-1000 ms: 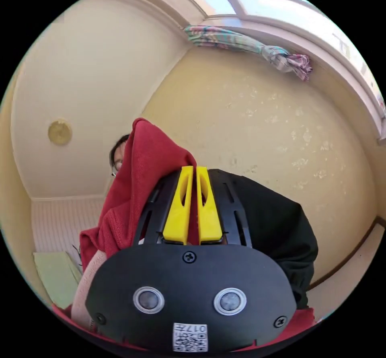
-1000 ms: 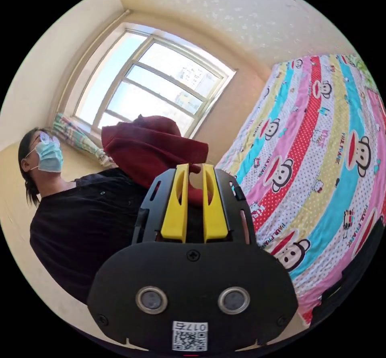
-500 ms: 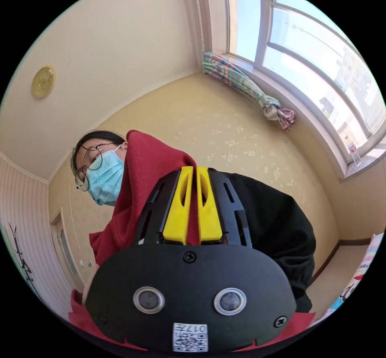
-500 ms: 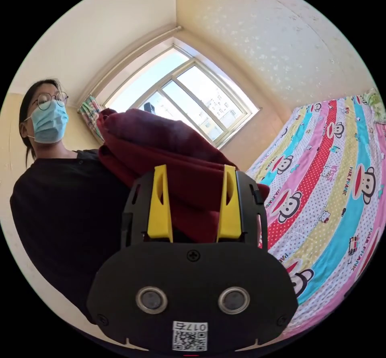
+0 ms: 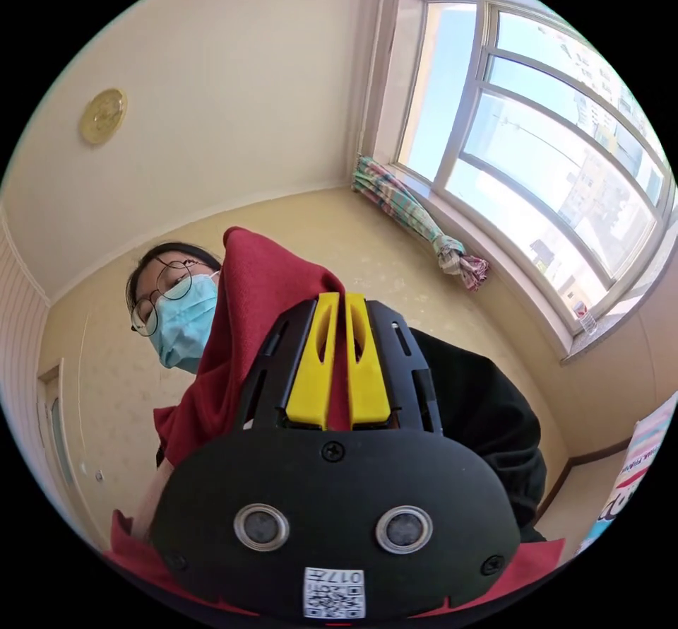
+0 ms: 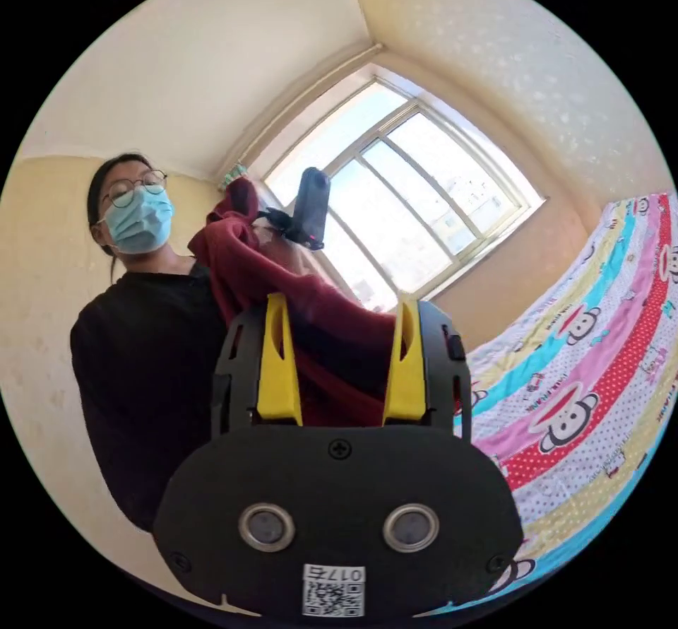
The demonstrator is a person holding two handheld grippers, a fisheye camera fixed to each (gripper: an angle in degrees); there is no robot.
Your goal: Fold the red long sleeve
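Left gripper view: the left gripper (image 5: pixel 337 304) has its two yellow jaws drawn nearly together, with a strip of the red long sleeve (image 5: pixel 247 318) pinched between them. From the jaw tips the red cloth rises to a peak above and to the left of the gripper, then falls along its left flank toward the lower edge of the view. Behind the cloth stands a person in a black top (image 5: pixel 480 410). A window (image 5: pixel 537 162) lies to the upper right of the gripper, and a knotted striped curtain (image 5: pixel 417 219) hangs along its sill.

Right gripper view: the right gripper (image 6: pixel 341 311) has its jaws spread wide apart, and the red long sleeve (image 6: pixel 282 290) lies bunched between and beyond them; whether either jaw touches the cloth cannot be told. The garment runs up and left of the gripper to the other gripper (image 6: pixel 311 208), which is held up against the window (image 6: pixel 424 198). A bed sheet (image 6: pixel 586 389) with coloured stripes lies to the right of the gripper.
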